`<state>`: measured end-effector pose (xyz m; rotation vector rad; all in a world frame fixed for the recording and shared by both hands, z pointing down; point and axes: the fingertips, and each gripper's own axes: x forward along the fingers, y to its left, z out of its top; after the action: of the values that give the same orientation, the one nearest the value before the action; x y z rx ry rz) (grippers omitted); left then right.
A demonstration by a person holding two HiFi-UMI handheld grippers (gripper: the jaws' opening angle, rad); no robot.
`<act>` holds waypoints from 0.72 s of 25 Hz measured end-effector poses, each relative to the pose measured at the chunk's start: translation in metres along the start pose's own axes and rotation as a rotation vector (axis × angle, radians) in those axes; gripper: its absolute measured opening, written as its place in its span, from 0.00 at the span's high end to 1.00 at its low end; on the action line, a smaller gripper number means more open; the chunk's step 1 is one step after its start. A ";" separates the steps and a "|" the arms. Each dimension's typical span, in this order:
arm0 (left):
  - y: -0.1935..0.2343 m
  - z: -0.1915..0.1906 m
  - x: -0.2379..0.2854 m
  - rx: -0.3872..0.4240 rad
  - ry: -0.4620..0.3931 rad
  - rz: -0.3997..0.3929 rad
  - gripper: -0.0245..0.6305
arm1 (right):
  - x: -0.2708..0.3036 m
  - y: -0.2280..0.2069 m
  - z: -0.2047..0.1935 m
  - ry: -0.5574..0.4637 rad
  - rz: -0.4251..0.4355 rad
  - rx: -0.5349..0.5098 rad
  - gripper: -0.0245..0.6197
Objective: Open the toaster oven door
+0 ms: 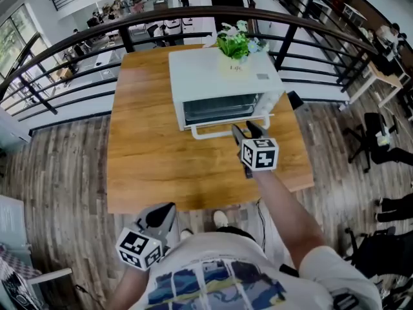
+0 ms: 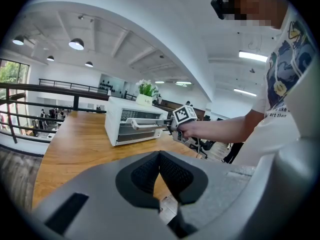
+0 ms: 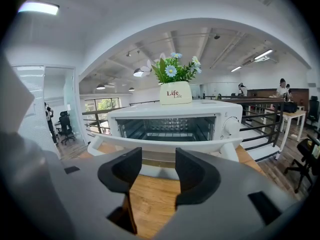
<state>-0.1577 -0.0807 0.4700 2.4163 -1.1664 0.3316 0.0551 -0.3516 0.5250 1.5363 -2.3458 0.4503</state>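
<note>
At the door handle (image 3: 155, 143), the right hand-held gripper (image 1: 246, 131) is held wide — the toaster oven (image 1: 213, 76) could be dragged by a hard pull.

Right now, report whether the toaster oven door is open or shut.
Open, at least partly: in the right gripper view the door handle sits forward of and below the toaster oven cavity, whose wire rack shows uncovered.

The wooden worktop (image 1: 148, 166) carries a white toaster oven (image 1: 219, 76), standing just ahead of the right tongs (image 1: 246, 129) and well beyond the left tongs (image 1: 166, 212), which are at its near edge.
</note>
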 end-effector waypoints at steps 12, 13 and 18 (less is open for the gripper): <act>-0.003 0.000 0.002 0.009 0.001 -0.015 0.96 | -0.012 0.002 -0.017 -0.007 -0.007 -0.010 0.64; -0.003 0.001 0.003 0.009 0.001 -0.016 0.96 | -0.013 0.003 -0.017 -0.009 -0.008 -0.011 0.64; -0.004 0.001 0.003 0.011 0.006 -0.021 0.96 | -0.017 0.003 -0.027 -0.001 -0.010 -0.007 0.64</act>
<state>-0.1522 -0.0813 0.4689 2.4335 -1.1391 0.3397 0.0607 -0.3250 0.5422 1.5452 -2.3373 0.4388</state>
